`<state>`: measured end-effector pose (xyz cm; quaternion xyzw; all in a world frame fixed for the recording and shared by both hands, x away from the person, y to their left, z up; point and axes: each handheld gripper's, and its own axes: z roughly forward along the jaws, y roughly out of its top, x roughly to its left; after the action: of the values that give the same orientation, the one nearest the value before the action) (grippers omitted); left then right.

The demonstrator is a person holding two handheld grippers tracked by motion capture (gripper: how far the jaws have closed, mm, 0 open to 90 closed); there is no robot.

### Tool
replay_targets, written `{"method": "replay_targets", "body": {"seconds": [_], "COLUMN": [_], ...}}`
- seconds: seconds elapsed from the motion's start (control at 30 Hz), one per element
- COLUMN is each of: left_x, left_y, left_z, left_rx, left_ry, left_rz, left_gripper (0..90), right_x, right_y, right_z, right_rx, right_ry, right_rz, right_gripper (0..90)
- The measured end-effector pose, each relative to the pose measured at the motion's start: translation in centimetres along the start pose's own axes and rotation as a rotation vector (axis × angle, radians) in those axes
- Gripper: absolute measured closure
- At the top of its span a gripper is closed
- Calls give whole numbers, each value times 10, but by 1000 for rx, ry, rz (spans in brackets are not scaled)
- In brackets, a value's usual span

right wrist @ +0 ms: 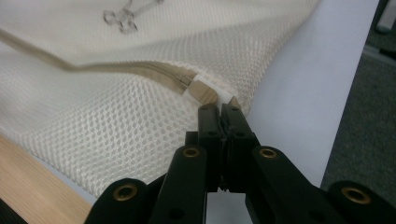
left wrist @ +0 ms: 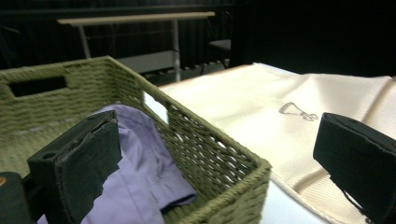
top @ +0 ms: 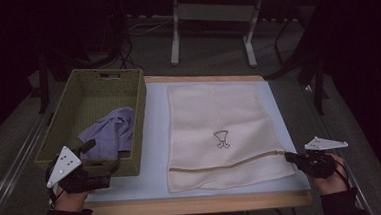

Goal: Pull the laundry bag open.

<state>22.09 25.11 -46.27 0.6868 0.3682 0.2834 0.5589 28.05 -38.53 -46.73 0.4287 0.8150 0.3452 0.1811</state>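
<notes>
Right gripper view: right tool [right wrist: 219, 109] pinches zipper pull [right wrist: 224, 97] at its tips.

— What's at the fingertips [right wrist: 219, 108]?
— The white zipper pull [right wrist: 223, 97] of the cream mesh bag [right wrist: 116, 116], pinched between closed jaws.
— And beyond them?
— The zipper [right wrist: 161, 74] runs away leftward; white table mat [right wrist: 313, 93] lies right.

The setting was a dim lab or recording studio rather than a home. Beyond the grippers, a bare work table [top: 219, 204] with a pale mat stood on grey carpet, black curtains closed off the background, and a white-legged desk [top: 212, 16] and trailing floor cables lay farther off.
</notes>
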Motion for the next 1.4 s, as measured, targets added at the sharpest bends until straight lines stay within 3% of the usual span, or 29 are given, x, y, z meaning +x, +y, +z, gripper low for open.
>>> {"method": "replay_targets", "body": {"seconds": [0.13, 0.2, 0.33, 0.5, 0.77, 0.87, 1.03, 1.1, 1.4], "left_x": [-3, -5, -7, -13, -25, -34, -48, -55, -90], "left_y": [2, 2, 6, 11, 18, 21, 28, 32, 41], "left_z": [2, 3, 5, 8, 14, 21, 34, 41, 85], "left_rx": [32, 39, 57, 68, 96, 120, 117, 125, 164], "left_ry": [-26, -19, -54, -66, -156, -195, -243, -268, -365], "left_rz": [1, 2, -34, -28, 6, 29, 30, 49, 103], "left_gripper": [9, 9, 9, 8, 9, 9, 15, 15, 16], "right_x": [3, 5, 8, 14, 22, 25, 30, 31, 36], "right_y": [11, 16, 29, 45, 59, 65, 73, 75, 77], "right_z": [-7, -9, -12, -13, -14, -16, -19, -19, -16], "right_rx": [-32, -46, -73, -93, -112, -125, -137, -139, -147], "right_ry": [7, 8, 23, 21, 28, 34, 38, 43, 63], "right_rz": [-6, -13, -16, -40, -57, -61, -72, -78, -84], "right_gripper": [878, 879, 879, 879, 879, 879, 879, 879, 880]}}
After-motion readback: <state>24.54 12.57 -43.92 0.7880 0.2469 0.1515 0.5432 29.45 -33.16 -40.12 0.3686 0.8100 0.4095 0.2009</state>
